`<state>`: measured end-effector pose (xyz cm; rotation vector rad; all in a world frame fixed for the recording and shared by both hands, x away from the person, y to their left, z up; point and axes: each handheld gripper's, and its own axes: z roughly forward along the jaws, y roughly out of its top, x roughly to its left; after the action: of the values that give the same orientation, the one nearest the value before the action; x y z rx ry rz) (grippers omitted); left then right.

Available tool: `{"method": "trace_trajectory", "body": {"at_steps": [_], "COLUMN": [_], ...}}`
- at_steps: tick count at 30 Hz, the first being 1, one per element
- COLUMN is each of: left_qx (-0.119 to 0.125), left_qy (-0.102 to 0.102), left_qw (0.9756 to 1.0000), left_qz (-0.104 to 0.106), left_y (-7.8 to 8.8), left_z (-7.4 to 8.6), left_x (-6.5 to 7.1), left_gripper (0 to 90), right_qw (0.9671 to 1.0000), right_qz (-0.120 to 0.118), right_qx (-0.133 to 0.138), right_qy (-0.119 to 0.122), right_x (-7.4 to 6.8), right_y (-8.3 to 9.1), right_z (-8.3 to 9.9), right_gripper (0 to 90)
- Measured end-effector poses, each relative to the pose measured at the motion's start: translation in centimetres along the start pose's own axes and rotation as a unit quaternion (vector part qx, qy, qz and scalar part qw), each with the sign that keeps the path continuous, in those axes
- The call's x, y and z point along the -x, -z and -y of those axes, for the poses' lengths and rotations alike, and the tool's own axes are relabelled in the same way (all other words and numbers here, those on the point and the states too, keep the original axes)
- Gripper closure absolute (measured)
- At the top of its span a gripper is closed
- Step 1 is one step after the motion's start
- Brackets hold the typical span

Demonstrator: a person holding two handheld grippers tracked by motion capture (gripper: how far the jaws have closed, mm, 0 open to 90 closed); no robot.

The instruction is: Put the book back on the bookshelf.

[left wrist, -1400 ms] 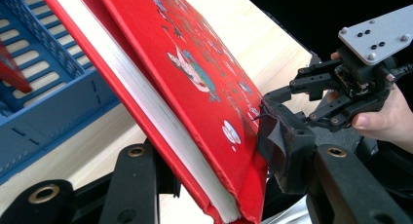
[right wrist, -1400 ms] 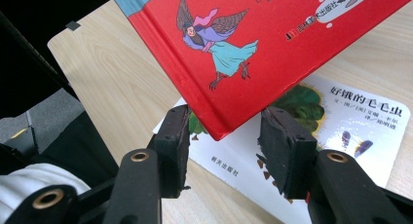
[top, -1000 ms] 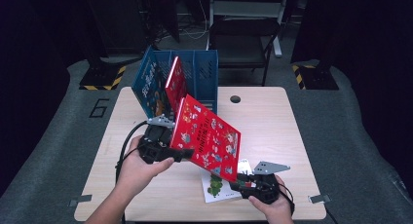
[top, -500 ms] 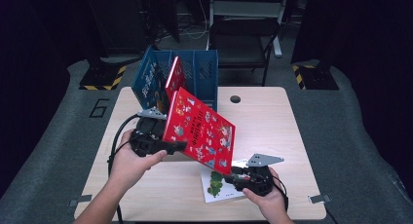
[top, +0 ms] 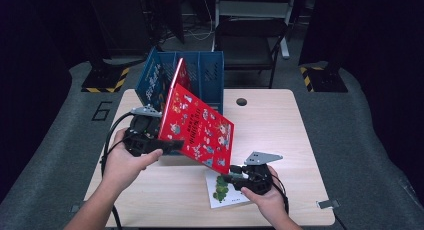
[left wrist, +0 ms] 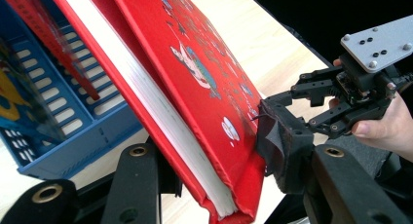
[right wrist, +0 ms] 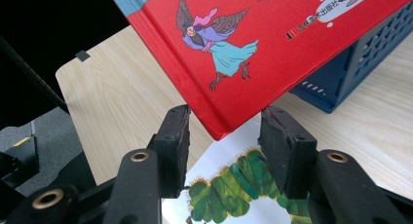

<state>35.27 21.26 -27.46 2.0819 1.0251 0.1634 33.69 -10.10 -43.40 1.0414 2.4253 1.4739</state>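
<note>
A thick red picture book [top: 197,127] [left wrist: 204,78] hangs tilted above the table, in front of a blue file holder [top: 210,77]. My left gripper [top: 172,146] [left wrist: 214,151] is shut on its lower left edge, one pad on each cover. My right gripper [top: 229,179] [right wrist: 224,121] points left at the book's lowest corner [right wrist: 219,134]. That corner sits between its open jaws, and I cannot tell whether the pads touch it. Under the right gripper a white booklet with a green caterpillar [top: 222,190] [right wrist: 234,185] lies flat on the table.
The holder [left wrist: 58,112] [right wrist: 350,78] stands at the table's back left with a blue book [top: 155,85] and a thin red book [top: 181,72] upright in it. The wooden table [top: 280,130] has a round hole [top: 241,101] near the back. A chair [top: 250,45] stands behind it.
The red book has moved left and up toward the holder, carried by the left gripper. The right gripper has followed its lower corner leftward.
</note>
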Motion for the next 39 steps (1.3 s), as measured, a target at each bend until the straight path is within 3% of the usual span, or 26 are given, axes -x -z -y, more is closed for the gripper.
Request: {"method": "trace_trajectory", "body": {"at_steps": [10, 16, 17, 18, 25, 39], "left_qx": [0.004, 0.003, 0.002, 0.003, 0.005, 0.009], "left_qy": [0.013, 0.010, 0.002, 0.008, 0.002, 0.024], "left_qw": [0.9999, 0.9999, 0.9999, 0.9998, 0.9995, 0.9985], "left_qz": [-0.004, -0.012, -0.016, -0.015, -0.031, -0.049], "left_y": [0.6, 1.1, 1.2, 1.2, 2.0, 3.1], "left_z": [-0.3, -0.7, -0.8, -0.9, -1.2, -1.9], "left_x": [-0.6, -0.8, -1.0, -1.0, -1.6, -2.8], "left_gripper": [55.8, 55.9, 55.9, 55.8, 55.8, 55.9], "right_qw": [1.0000, 0.9999, 0.9999, 0.9999, 0.9998, 0.9995], "right_qz": [-0.004, -0.005, -0.006, -0.005, -0.009, -0.029], "right_qx": [-0.003, -0.008, -0.007, -0.008, -0.005, 0.003], "right_qy": [0.006, 0.010, 0.012, 0.010, 0.016, 0.013], "right_x": [0.0, 0.1, 0.1, 0.1, 0.1, 0.1], "right_y": [-0.5, -0.9, -1.0, -1.1, -1.9, -3.6], "right_z": [-1.2, -2.0, -2.1, -2.3, -3.2, -4.8], "right_gripper": [54.3, 54.3, 54.3, 54.3, 54.3, 54.3]}}
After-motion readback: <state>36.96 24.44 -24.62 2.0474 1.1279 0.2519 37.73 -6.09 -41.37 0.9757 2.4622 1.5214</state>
